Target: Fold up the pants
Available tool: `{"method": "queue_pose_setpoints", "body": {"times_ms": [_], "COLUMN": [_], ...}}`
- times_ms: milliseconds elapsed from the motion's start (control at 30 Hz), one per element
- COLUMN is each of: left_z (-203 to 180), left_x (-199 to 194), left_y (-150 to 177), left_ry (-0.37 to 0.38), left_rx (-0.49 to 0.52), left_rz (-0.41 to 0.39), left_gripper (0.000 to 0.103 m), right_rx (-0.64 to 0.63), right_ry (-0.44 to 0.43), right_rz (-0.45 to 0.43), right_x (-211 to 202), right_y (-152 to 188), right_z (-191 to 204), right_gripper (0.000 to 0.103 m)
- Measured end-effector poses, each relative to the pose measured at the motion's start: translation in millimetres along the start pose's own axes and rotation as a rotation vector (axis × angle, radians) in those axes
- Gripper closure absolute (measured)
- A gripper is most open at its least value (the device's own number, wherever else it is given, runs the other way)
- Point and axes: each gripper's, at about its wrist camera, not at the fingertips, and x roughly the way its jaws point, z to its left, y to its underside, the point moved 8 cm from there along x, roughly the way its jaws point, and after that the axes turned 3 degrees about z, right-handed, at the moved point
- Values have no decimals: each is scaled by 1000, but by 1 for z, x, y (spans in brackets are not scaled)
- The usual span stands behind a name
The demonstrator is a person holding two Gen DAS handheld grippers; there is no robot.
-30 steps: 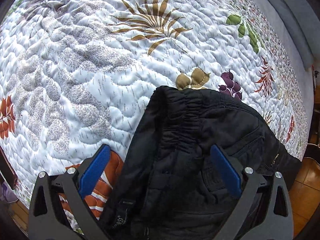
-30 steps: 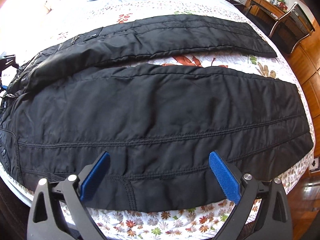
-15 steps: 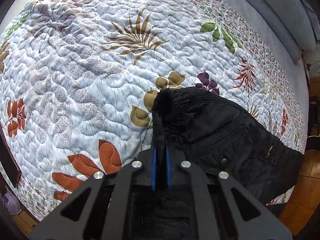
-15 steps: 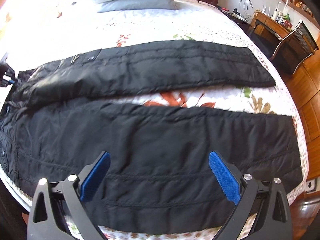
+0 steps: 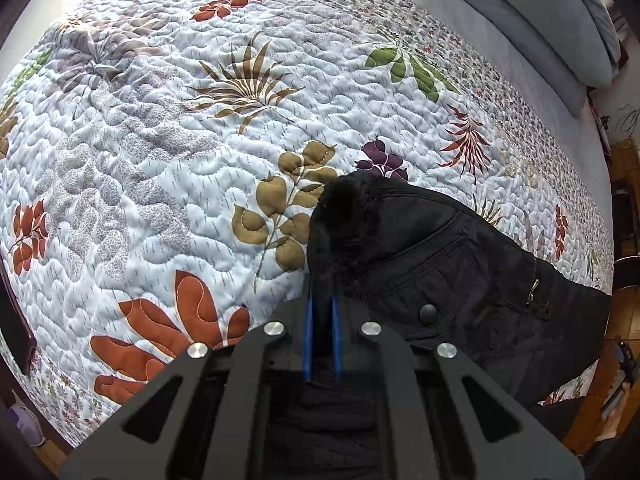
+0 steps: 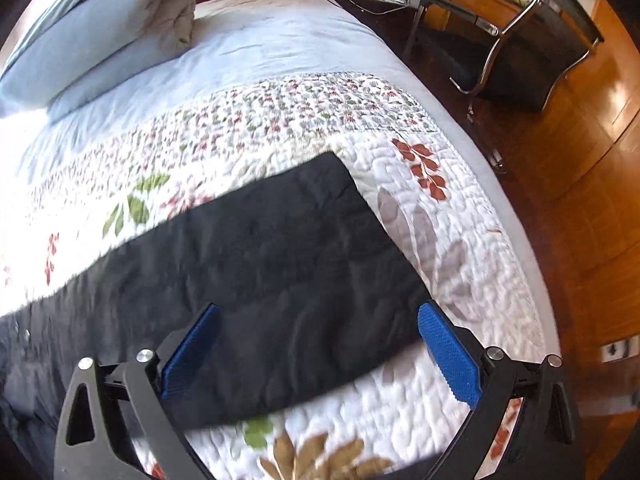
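Right wrist view shows the wide bed with its white quilted, leaf-printed cover [image 6: 460, 264], and everything else is best placed against it. Across the near part of the bed lies the black padded pair of pants [image 6: 256, 264], one leg running out flat toward the bed's foot-side edge, its hem end near the middle of the cover. Two blue-grey pillows [image 6: 84, 36] sit at the far head end of the bed, well apart from the pants. A metal-framed chair [image 6: 532, 36] stands on the wooden floor beyond the bed's far corner.

The left tongs [image 5: 320, 320] are clenched on the furry-lined waistband, at the corner of the pants nearest the bed's side edge; the fabric bunches up between the blue pads. The right tongs [image 6: 316, 356] are released, spread wide and hovering above the leg, touching nothing that I can see. This view is smeared, so the exact seam line is hard to read.

The step in hand looks like securing both ends before folding one leg over the other. To do it well, the right tongs should take the leg at its outer edge, close to the hem, pinching both layers. The padded cloth is thick and slippery, so a deep bite is safer than a tip pinch. Both ends should be lifted together and kept taut, so the leg lands square on its twin.
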Motion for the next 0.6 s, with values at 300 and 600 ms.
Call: {"method": "queue_pose_setpoints", "body": {"times_ms": [300, 600], "left_z": [3, 4], "left_x": [10, 22], "left_y": [-2, -5], "left_ry": [-72, -136], "left_rx": [7, -13], "left_rz": [3, 23], "left_gripper": [96, 96], "right_rx": [-137, -38], "right_ry": [172, 48], "right_rz": [46, 134], "right_x": [79, 115], "right_y": [-59, -57], "right_z": [10, 6], "right_gripper": [8, 48]}}
